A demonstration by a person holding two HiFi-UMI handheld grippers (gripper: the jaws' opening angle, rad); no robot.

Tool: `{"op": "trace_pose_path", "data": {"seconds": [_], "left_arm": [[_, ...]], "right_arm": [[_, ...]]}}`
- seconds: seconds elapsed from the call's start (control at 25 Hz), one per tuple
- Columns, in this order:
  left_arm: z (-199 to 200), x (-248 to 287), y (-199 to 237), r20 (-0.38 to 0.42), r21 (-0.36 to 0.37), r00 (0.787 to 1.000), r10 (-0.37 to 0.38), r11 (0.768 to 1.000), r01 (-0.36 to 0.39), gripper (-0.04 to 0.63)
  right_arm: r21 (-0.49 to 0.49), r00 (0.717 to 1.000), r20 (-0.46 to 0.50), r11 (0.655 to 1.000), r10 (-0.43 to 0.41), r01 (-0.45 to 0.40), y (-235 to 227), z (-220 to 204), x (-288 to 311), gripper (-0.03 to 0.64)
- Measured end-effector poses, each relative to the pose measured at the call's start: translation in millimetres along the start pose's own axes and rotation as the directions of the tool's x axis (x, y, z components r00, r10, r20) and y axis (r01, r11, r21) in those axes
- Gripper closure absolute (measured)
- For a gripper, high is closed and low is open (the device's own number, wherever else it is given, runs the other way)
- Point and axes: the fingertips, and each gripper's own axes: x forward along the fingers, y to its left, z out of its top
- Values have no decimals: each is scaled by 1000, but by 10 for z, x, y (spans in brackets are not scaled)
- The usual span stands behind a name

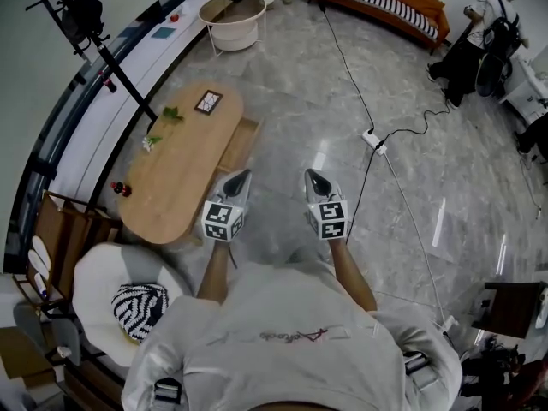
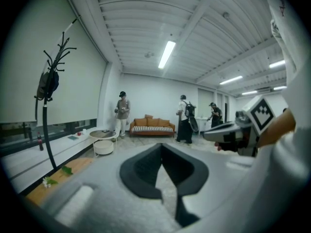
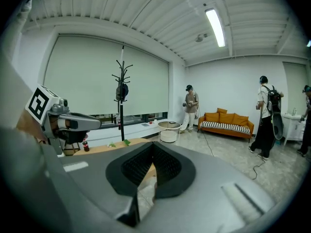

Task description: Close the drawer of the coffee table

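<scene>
Overhead, grey left gripper [image 1: 243, 175] and right gripper [image 1: 310, 175], clenched empty, near oval light-wood coffee table [image 1: 175, 178] with open wooden drawer [image 1: 241, 144].

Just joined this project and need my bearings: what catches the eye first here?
The oval wooden coffee table sits left of centre in the head view, its drawer standing open on the floor side. The left gripper and right gripper, both shut and empty, point forward side by side near it.

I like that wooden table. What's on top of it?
On the coffee table: a small dark picture frame, green leafy sprigs and a little red bottle at its edge. The left claw covers a bit of the near side.
</scene>
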Motion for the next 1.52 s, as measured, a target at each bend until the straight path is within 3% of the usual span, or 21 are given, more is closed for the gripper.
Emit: {"op": "trace_pose_path", "data": {"seconds": [0.36, 0.68, 1.52], "left_arm": [[-34, 271, 29, -19, 9, 1000, -16, 1000, 16, 595], [22, 747, 276, -31, 10, 1000, 2, 1000, -1, 595], [687, 2965, 768, -43, -3, 999, 24, 1000, -24, 595]], "right_arm": [[37, 1000, -19, 999, -7, 8, -189, -129, 118, 612], [33, 1000, -10, 999, 7, -7, -510, 17, 604, 612], [35, 1000, -10, 999, 19, -18, -2336, 640, 1981, 612]]}}
